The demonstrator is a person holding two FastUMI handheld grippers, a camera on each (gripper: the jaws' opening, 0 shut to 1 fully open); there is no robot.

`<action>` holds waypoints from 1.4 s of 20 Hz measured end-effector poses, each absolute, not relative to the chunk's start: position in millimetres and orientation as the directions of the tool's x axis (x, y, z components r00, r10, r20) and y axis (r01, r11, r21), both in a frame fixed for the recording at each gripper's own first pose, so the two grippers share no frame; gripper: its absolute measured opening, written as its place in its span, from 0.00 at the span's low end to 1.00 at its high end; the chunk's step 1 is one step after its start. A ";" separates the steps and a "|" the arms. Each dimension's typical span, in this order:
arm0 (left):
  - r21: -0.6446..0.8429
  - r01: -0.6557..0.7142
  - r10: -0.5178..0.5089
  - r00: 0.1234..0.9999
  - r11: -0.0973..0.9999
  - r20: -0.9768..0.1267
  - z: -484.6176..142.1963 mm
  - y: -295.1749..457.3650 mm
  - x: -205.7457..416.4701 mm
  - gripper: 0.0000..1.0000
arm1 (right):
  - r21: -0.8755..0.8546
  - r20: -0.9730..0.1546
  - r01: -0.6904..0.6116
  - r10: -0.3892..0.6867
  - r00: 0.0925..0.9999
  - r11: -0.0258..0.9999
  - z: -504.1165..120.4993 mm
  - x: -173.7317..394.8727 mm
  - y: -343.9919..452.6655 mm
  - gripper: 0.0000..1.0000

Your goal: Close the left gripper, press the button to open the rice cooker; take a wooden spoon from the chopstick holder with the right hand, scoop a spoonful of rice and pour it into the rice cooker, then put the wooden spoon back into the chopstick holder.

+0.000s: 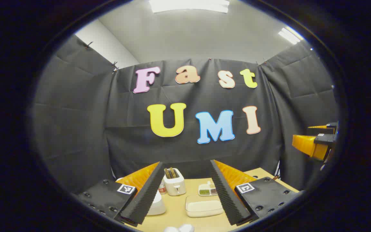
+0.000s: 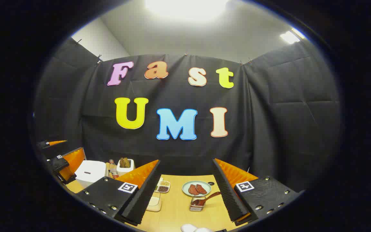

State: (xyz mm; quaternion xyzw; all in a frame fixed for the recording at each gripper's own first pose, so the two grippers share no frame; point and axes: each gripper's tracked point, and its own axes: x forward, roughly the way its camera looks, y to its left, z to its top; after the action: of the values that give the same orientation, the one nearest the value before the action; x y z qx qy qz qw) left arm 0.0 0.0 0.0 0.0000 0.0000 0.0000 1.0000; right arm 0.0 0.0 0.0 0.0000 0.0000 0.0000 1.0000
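Note:
In the left gripper view my left gripper (image 1: pixel 186 162) is open and holds nothing, high above the table. The white rice cooker (image 1: pixel 157 203) peeks out behind its left finger. A pale rectangular box (image 1: pixel 204 206) lies between the fingers. My right gripper (image 1: pixel 316 143) hovers at the far right. In the right gripper view that gripper (image 2: pixel 185 160) is open and holds nothing. Below it a wire chopstick holder (image 2: pixel 197 204) holds a wooden spoon (image 2: pixel 209 196) leaning right. The rice cooker (image 2: pixel 90 172) stands at the left, lid down, with the left gripper (image 2: pixel 61 159) beside it.
A white toaster (image 1: pixel 174 182) with a small bottle (image 1: pixel 162 188) stands at the back of the wooden table (image 1: pixel 179 209). A divided dish (image 2: pixel 163 186) and a plate of red pieces (image 2: pixel 196 188) lie mid-table. The pale box (image 2: pixel 155 203) sits half behind my finger.

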 end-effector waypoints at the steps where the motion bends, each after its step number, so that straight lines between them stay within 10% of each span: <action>1: -0.002 -0.014 0.014 1.000 1.000 0.000 6.3 8.2 -1.3 0.98 | 0.007 -0.005 -0.016 0.016 1.000 1.000 -0.2 0.2 7.7 0.95; 28: -0.020 -0.071 0.071 0.997 0.997 -0.003 9.1 56.7 6.7 0.98 | 0.014 -0.050 -0.013 0.013 0.999 1.000 -14.1 4.8 36.2 0.95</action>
State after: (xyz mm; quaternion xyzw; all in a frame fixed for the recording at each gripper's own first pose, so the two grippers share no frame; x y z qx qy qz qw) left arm 6.7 56.7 9.1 -0.0100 0.0010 0.0356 0.9993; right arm 4.8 36.2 -14.1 0.0069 0.0249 0.0065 0.9996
